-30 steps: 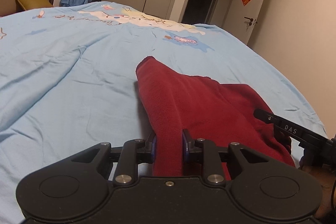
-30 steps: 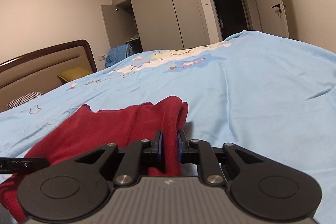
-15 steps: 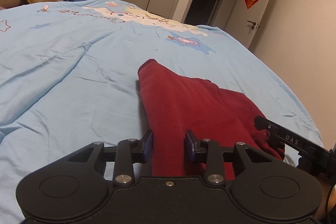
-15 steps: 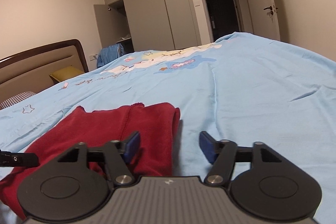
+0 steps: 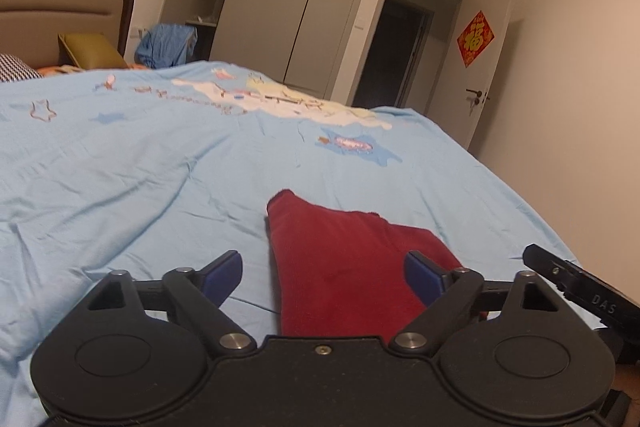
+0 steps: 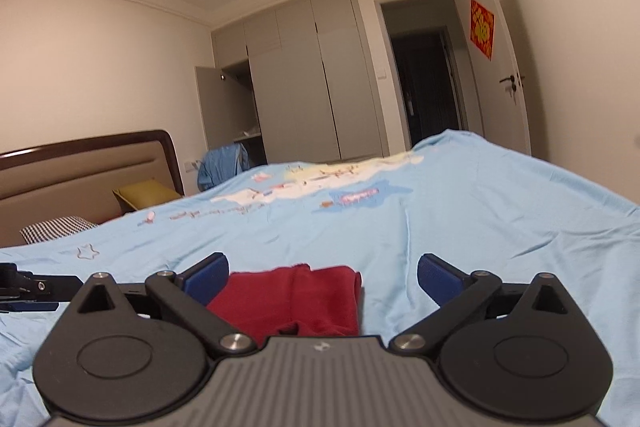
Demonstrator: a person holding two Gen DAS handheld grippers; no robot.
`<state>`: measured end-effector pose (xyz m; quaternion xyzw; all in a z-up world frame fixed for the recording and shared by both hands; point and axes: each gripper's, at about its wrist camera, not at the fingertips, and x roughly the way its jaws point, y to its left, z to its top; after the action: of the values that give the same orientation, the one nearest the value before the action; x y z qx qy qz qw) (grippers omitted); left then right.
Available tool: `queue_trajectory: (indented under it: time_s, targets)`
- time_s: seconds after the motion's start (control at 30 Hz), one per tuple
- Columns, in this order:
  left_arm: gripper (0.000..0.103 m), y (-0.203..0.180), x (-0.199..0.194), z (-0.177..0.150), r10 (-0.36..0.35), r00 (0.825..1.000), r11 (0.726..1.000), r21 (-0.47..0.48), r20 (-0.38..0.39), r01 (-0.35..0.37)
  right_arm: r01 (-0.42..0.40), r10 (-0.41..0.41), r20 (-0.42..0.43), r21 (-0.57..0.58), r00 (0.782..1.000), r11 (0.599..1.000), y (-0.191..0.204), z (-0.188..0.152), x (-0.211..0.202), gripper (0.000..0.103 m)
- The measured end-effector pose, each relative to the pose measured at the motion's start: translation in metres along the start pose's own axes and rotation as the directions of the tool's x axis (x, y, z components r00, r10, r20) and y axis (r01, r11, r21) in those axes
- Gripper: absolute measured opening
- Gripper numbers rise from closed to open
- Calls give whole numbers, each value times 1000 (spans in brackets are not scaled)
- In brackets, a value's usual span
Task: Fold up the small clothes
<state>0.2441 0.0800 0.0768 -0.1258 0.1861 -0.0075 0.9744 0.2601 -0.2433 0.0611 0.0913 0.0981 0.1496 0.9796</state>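
A dark red small garment [image 5: 344,259] lies folded on the light blue bedspread [image 5: 140,179]. In the left wrist view my left gripper [image 5: 323,275] is open above its near edge, blue pads wide apart, nothing held. The right wrist view shows the same red garment [image 6: 296,299] flat between and beyond the spread fingers of my right gripper [image 6: 324,277], which is open and lifted clear of the cloth. The right gripper's black body [image 5: 580,291] shows at the right edge of the left view.
The blue bedspread [image 6: 480,211] stretches far ahead. A brown headboard [image 6: 80,167], a yellow pillow [image 6: 146,195] and a checked pillow [image 6: 56,229] are at the left. Blue clothing [image 6: 222,163] hangs near an open wardrobe [image 6: 304,79]. A doorway [image 6: 428,87] stands behind the bed.
Both grippers were shut on the red garment a second ago. They have let go, opened wide and pulled back and upward. The garment now lies flat on the bed.
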Motion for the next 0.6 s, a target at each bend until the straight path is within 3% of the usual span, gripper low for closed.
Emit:
queue_trajectory:
  time_s: [0.13, 0.6]
  targets:
    - [102, -9, -32, -3, 16, 999, 999, 32, 51, -18, -17, 17, 38, -7, 999, 1000, 7, 4, -32, 103]
    - [102, -25, -113, -53, 49, 995, 988, 141, 81, -60, 4, 2, 98, -68, 995, 998, 29, -23, -120, 103]
